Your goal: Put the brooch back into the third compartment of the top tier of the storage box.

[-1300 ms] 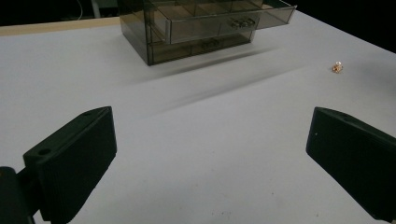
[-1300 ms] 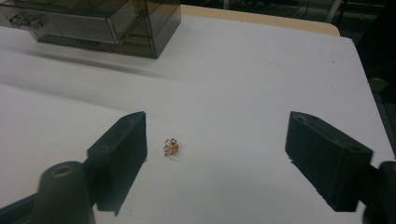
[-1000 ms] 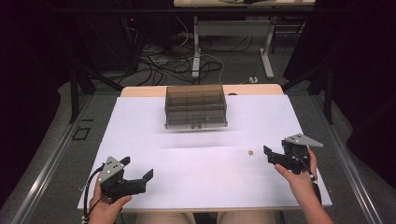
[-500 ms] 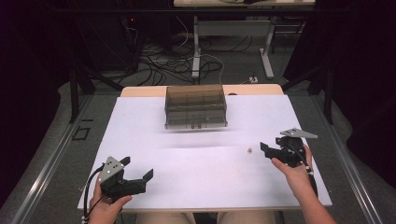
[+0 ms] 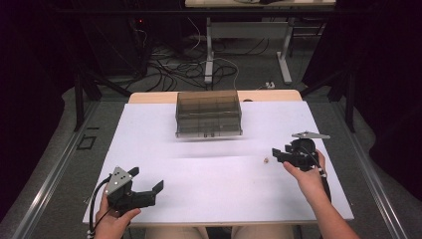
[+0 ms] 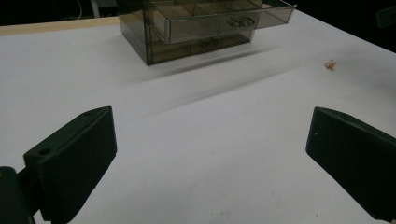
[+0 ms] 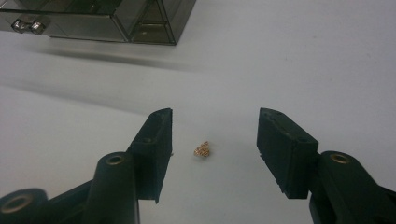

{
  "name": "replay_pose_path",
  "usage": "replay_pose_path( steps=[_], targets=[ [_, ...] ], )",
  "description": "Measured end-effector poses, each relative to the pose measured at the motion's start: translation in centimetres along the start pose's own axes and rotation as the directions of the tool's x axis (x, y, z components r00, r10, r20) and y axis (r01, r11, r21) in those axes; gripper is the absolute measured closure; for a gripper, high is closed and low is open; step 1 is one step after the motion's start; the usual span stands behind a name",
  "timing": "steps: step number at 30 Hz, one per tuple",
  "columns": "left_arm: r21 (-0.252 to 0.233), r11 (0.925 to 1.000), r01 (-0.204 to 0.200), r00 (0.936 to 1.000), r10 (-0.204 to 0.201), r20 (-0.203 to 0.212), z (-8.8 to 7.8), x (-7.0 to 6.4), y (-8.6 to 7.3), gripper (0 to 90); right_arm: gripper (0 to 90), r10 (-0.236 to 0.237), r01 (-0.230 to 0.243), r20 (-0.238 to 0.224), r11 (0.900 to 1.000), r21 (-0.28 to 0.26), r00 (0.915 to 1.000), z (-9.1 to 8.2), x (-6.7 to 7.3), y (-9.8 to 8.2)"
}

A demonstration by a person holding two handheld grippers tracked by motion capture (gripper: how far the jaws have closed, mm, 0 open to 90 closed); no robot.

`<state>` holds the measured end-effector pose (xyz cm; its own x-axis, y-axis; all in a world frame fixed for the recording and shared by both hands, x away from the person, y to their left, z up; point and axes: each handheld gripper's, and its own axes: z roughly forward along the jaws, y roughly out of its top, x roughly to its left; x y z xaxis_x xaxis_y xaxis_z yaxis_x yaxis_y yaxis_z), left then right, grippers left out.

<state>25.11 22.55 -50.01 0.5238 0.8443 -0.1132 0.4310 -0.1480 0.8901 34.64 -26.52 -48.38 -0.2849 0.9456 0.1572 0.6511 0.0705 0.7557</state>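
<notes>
A tiny gold trinket (image 5: pixel 266 160) (image 7: pixel 202 149) lies on the white table (image 5: pixel 214 199), right of centre. My right gripper (image 5: pixel 275 155) (image 7: pixel 212 140) is low over the table with the trinket between its jaws. The jaws have just been closing, but the pads stand apart from the trinket on both sides. My left gripper (image 5: pixel 148 178) (image 6: pixel 210 154) rests wide open near the front left edge, with nothing between its jaws. From the left gripper view the trinket (image 6: pixel 330 64) sits far off to the right.
A smoky clear drawer box (image 5: pixel 209 113) (image 6: pixel 201 23) (image 7: pixel 93 18) stands at the back middle of the table, its top drawer pulled out toward me. Cables and table legs lie on the floor beyond the far edge.
My right gripper has slid left toward the gold trinket and its jaws have narrowed around it. The left gripper has stayed put.
</notes>
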Motion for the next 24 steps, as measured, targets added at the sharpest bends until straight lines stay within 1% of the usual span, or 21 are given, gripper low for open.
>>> replay_pose_path(
  steps=[1, 2, 3, 4, 5, 7, 9, 10, 11, 13, 17, 18, 20, 21, 24],
  targets=[
    [0.000, 1.0000, 0.000, 1.0000, 0.000, 0.000, 0.0, 0.0, 0.0, 1.8, 47.5, 0.023, -0.023, -0.006, 1.000, 0.011, 0.9997, 0.3, 0.0, 0.2],
    [0.000, 1.0000, 0.000, 1.0000, 0.000, -0.001, 0.0, 0.0, 0.0, 1.8, 47.5, 0.023, -0.023, -0.006, 1.000, 0.011, 0.9997, 0.3, 0.0, 0.2],
    [0.001, 1.0000, 0.001, 1.0000, -0.001, -0.002, 0.0, 0.0, 0.0, 1.8, 48.6, 0.042, -0.042, -0.006, 0.999, 0.025, 0.9991, 0.5, 0.0, 0.3],
    [0.000, 1.0000, 0.007, 1.0000, -0.007, -0.001, 0.0, 0.0, 0.0, 1.8, 48.6, 0.042, -0.042, -0.006, 0.999, 0.025, 0.9991, 0.5, 0.0, 0.3],
    [0.000, 1.0000, 0.007, 1.0000, -0.007, -0.001, -0.1, 0.0, 0.0, 1.8, 50.2, 0.068, -0.067, -0.014, 0.997, 0.037, 0.9976, 0.6, 0.1, 0.5],
    [0.001, 1.0000, 0.000, 1.0000, 0.000, -0.002, -0.1, 0.0, 0.0, 1.8, 50.9, 0.075, -0.075, -0.015, 0.996, 0.042, 0.9970, 0.6, 0.1, 0.6],
    [-0.002, 1.0000, 0.006, 1.0000, -0.006, -0.001, -0.1, 0.0, 0.0, 1.8, 52.2, 0.095, -0.094, -0.020, 0.994, 0.057, 0.9953, 0.7, 0.1, 0.8],
    [-0.001, 1.0000, 0.006, 1.0000, -0.006, -0.001, -0.1, 0.0, 0.0, 1.8, 54.2, 0.104, -0.102, -0.025, 0.992, 0.077, 0.9943, 0.8, 0.1, 1.0],
    [0.000, 1.0000, 0.000, 1.0000, 0.000, -0.002, -0.1, 0.0, 0.0, 1.8, 54.2, 0.104, -0.102, -0.025, 0.992, 0.077, 0.9943, 0.8, 0.1, 1.0],
    [0.001, 1.0000, -0.002, 1.0000, 0.002, -0.003, -0.1, 0.0, 0.0, 1.8, 56.6, 0.138, -0.136, -0.024, 0.986, 0.094, 0.9901, 1.1, 0.2, 1.4],
    [0.000, 1.0000, -0.005, 1.0000, 0.005, -0.001, 0.0, 0.0, 0.0, 1.8, 58.8, 0.143, -0.140, -0.017, 0.984, 0.113, 0.9895, 1.4, 0.2, 1.6],
    [0.000, 1.0000, -0.004, 1.0000, 0.004, 0.000, 0.0, 0.0, 0.0, 1.8, 59.3, 0.157, -0.154, -0.018, 0.980, 0.124, 0.9874, 1.4, 0.3, 1.7],
    [-0.001, 1.0000, -0.003, 1.0000, 0.003, 0.000, 0.0, 0.0, 0.0, 1.8, 60.7, 0.158, -0.156, -0.007, 0.980, 0.128, 0.9874, 1.7, 0.4, 1.9],
    [0.001, 1.0000, 0.000, 1.0000, 0.000, -0.001, 0.0, 0.0, 0.0, 1.8, 61.9, 0.162, -0.160, -0.006, 0.977, 0.139, 0.9867, 1.9, 0.4, 1.9],
    [0.001, 1.0000, -0.001, 1.0000, 0.001, -0.001, 0.0, 0.0, 0.0, 1.8, 62.8, 0.159, -0.158, 0.003, 0.977, 0.144, 0.9872, 2.2, 0.3, 1.9]
  ],
)
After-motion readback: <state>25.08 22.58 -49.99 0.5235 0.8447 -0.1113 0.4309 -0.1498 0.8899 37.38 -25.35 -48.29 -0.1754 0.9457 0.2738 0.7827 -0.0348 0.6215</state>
